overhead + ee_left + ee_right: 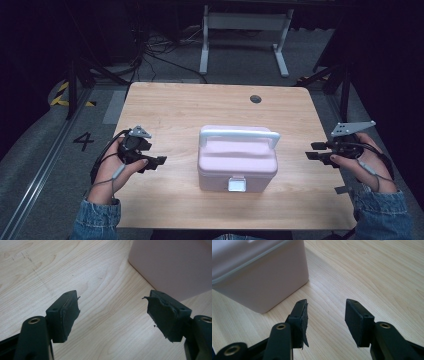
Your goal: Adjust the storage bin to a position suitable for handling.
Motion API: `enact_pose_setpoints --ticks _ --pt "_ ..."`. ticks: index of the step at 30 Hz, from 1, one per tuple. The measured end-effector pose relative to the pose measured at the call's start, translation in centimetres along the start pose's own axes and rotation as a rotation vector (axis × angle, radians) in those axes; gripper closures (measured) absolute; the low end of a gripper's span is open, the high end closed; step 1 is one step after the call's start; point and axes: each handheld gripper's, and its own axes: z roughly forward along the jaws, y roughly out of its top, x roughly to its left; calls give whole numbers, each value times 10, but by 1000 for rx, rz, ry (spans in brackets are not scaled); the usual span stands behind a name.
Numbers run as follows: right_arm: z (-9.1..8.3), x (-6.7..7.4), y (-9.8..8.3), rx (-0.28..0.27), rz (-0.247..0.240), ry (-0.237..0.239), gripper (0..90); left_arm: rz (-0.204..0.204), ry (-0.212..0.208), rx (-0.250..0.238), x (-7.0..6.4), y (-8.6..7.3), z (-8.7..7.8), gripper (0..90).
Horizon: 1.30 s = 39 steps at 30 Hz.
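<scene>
I'm flanking the pink box (237,165), left gripper (159,161) and right gripper (311,151) agape, empty; next, its latch (236,184).

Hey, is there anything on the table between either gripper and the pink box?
Nothing visible. The pink box sits mid-table with bare wood on both sides. The left gripper and right gripper both point at it with jaws open and empty.
</scene>
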Motion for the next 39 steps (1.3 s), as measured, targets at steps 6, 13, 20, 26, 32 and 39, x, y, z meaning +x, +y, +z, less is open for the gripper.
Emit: enact_pose_setpoints --ticks 6,13,20,26,32,39 --pt "1 0 0 0 3 -1 542 21 0 -29 -4 5 -5 244" --pt "1 3 -2 2 9 -6 542 69 -37 -90 -13 14 -8 239" --pt "-1 6 -7 4 16 -10 542 78 -82 -128 -25 28 -11 284" --pt "-1 8 -10 11 20 -15 536 78 -137 -231 -36 40 -11 298" --pt "-2 11 -14 9 24 -16 531 76 -174 -293 -45 49 -7 297" --pt "-2 13 -18 13 33 -12 528 107 -195 -294 -53 58 2 298"
